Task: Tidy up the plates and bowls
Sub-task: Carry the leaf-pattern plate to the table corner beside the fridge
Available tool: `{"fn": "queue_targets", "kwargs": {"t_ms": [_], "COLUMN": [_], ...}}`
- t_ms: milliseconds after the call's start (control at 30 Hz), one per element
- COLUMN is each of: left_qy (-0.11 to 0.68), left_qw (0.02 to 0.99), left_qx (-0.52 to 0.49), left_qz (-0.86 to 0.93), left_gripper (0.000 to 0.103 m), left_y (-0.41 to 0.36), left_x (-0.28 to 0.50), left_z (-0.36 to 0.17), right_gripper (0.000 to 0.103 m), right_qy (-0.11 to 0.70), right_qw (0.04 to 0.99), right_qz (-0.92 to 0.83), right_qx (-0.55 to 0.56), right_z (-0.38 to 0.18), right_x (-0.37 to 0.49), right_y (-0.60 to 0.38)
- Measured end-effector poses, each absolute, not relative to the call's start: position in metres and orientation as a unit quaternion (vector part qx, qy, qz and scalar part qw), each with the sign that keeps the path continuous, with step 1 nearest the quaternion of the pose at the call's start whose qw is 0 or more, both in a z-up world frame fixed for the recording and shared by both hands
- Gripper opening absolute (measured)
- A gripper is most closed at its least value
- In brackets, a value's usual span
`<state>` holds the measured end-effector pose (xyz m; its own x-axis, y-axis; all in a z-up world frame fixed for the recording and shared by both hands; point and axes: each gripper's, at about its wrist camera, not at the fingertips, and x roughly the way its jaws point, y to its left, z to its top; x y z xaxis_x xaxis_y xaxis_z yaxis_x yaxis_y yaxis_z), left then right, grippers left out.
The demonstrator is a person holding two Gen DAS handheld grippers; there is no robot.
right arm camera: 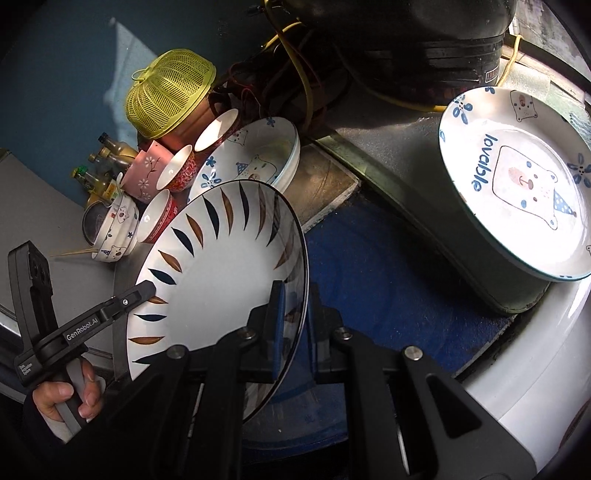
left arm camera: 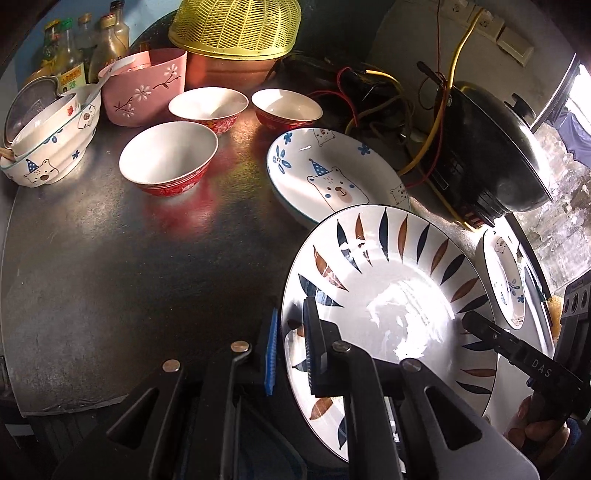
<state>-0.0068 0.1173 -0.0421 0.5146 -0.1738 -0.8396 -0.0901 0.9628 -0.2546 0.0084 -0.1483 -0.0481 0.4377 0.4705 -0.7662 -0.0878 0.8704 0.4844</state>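
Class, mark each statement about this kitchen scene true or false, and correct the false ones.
1. Both grippers clamp the leaf-pattern plate. True: left gripper, right gripper.
2. Three red bowls stand upright on the counter. True.
3. The yellow basket stands open side up. False: it is upside down.
4. The pink cup lies inside a red bowl. False: it stands behind them.

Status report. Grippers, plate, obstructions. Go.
Left gripper and right gripper both shut on leaf-pattern plate, tilted, off the counter. Bear plate beyond it; path otherwise open.
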Motion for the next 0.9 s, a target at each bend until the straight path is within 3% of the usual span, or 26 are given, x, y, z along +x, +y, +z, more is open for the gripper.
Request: {"fn": "queue_targets", "kwargs": {"t_ms": [900], "left_qy": [0.453], "left_qw": [0.835], "left_qx": [-0.241], "left_qz": [0.199], "left_gripper": [0.011], "left_y": [0.312], "left_x": [-0.121], "left_z": [-0.053], "right_gripper": [0.012], "right_qy": [0.535], "right_qw": [0.76], "right_qz": [0.364], "right_qx": [0.061], "right_z": [-0.062], "right_x": [0.018], "right_y": [0.074]}}
